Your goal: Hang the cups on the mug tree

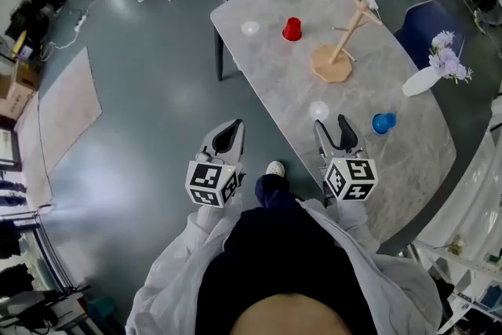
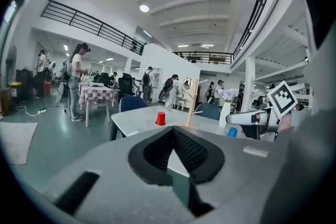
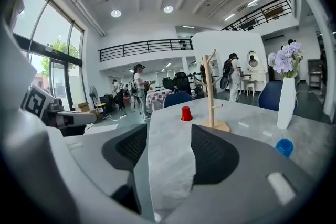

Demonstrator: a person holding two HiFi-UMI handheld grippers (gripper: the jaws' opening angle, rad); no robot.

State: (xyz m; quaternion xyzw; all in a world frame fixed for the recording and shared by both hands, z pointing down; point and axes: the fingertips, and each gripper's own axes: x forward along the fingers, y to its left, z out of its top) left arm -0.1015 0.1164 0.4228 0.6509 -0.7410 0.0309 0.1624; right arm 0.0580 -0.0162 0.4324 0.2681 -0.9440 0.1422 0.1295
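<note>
Currently no cup is hanging on the mug tree (image 1: 345,39), so the step in hand is judged to be the first pick-up. The right claw (image 1: 330,124) is standing with its jaws apart and is pressing on nothing. The left claw (image 1: 234,128) is holding its jaws together at the tips, empty, and is hovering off the worktop (image 1: 267,67) edge, over the floor.

Locations:
- A clear cup (image 1: 318,110) is sitting just ahead of the right claw, off its left jaw tip.
- A blue cup (image 1: 383,122) is sitting near its right side.
- The mug tree is standing further ahead, and a red cup (image 1: 292,29) and a second clear cup (image 1: 250,28) are sitting beyond it to the left, well apart from both claws.

Recommended method: the right claw should be centring the nearest cup between its pads before closing. It should be gripping the wall rather than the rim, and only lightly. Handles cannot be made out from here, so the hanging point should be confirmed before lifting.

Materials:
- The clear cups are showing as thin, translucent and round, and are likely to flex.
- The red cup is reading as tapered, opaque plastic.
- The tree is pale wood, an upright post with slanting pegs on a flat many-sided base, and is judged light enough to tip if knocked.
- The worktop is smooth grey marbled stone with rounded corners.
- The claw pads are dark and ribbed
</note>
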